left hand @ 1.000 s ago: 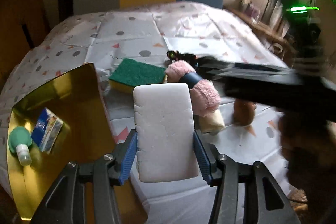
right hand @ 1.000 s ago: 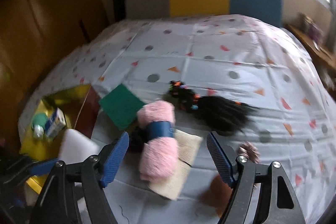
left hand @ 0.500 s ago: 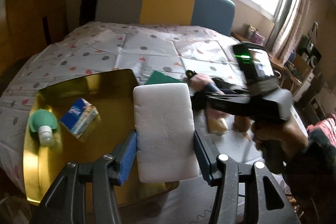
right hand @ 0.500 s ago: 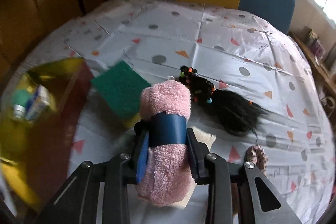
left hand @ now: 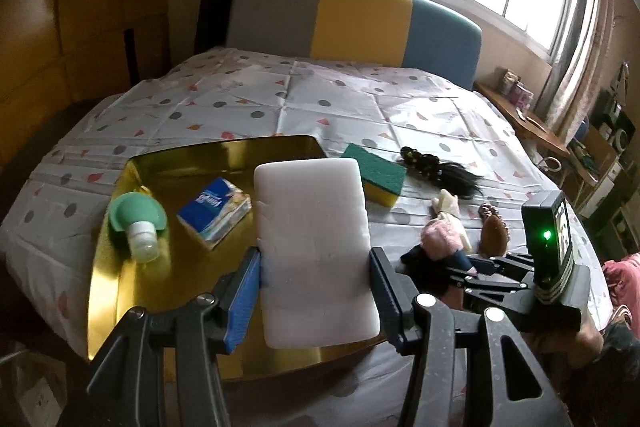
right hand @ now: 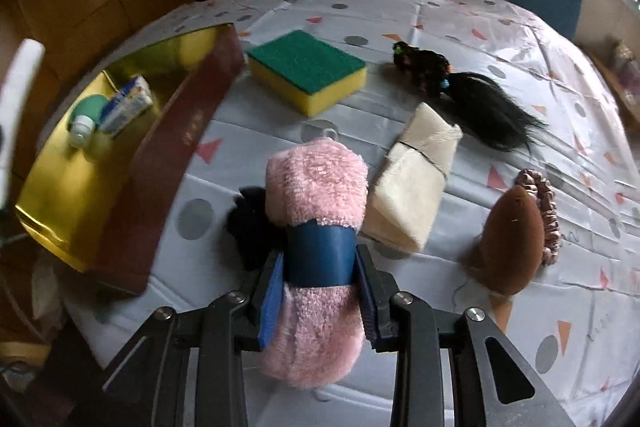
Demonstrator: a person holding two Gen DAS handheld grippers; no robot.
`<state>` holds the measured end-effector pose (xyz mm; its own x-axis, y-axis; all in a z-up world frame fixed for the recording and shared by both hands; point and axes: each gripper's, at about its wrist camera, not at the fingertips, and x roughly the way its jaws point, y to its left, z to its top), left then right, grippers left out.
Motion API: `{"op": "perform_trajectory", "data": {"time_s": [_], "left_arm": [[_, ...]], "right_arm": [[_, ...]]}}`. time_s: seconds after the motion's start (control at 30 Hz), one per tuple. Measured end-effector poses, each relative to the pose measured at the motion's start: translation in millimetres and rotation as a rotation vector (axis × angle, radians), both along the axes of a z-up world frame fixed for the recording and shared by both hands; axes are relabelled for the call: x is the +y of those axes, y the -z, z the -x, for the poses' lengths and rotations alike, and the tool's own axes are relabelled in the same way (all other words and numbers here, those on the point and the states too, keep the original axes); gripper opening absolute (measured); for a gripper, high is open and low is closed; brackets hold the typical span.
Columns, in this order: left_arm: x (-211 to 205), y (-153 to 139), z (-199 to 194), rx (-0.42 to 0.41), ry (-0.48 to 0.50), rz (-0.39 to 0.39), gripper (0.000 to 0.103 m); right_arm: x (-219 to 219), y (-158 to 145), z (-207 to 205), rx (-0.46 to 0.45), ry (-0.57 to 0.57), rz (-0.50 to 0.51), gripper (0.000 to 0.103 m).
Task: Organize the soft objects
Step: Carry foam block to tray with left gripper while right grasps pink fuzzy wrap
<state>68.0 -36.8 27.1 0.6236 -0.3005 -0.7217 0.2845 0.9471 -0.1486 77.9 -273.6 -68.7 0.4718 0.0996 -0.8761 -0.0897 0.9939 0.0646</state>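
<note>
My left gripper [left hand: 314, 291] is shut on a white foam block [left hand: 314, 247] and holds it above the gold tray [left hand: 120, 291]. My right gripper [right hand: 320, 287] is shut on a rolled pink towel with a blue band [right hand: 318, 223], lifted just off the spotted tablecloth; it also shows in the left wrist view [left hand: 440, 241]. On the cloth lie a green and yellow sponge [right hand: 308, 71], a folded cream cloth [right hand: 416, 183], a black hair piece [right hand: 468, 95], a brown puff [right hand: 512, 239] and a pink scrunchie [right hand: 548, 211].
The gold tray [right hand: 60, 187] holds a green bottle [left hand: 138, 223] and a blue tissue pack [left hand: 214, 211]. A dark cloth [right hand: 250, 227] lies beside the pink towel. A grey, yellow and blue headboard [left hand: 352, 23] stands at the far edge.
My right gripper closed on the pink towel and raised it. My left gripper carried the white block left, over the gold tray.
</note>
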Motion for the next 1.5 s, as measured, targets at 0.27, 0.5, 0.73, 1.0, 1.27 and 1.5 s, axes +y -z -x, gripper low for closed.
{"op": "perform_trajectory", "data": {"time_s": [0.27, 0.5, 0.73, 1.0, 1.27, 1.5], "left_arm": [[33, 8, 7, 0.019, -0.062, 0.012, 0.054], [71, 14, 3, 0.033, -0.167, 0.001, 0.054], [94, 23, -6, 0.092, -0.223, 0.040, 0.054], [79, 26, -44, 0.185, -0.174, 0.164, 0.054], [29, 48, -116, 0.284, -0.134, 0.167, 0.055], [-2, 76, -161, 0.340, -0.126, 0.113, 0.071]], "right_arm": [[-7, 2, 0, 0.004, 0.007, -0.018, 0.034], [-5, 4, -2, 0.009, 0.003, -0.001, 0.034], [-5, 5, -3, 0.010, 0.001, 0.009, 0.034], [-3, 5, -2, 0.008, -0.005, 0.020, 0.034], [-4, 4, -3, 0.012, -0.004, 0.015, 0.034], [-3, 6, -4, 0.015, -0.007, 0.022, 0.035]]}}
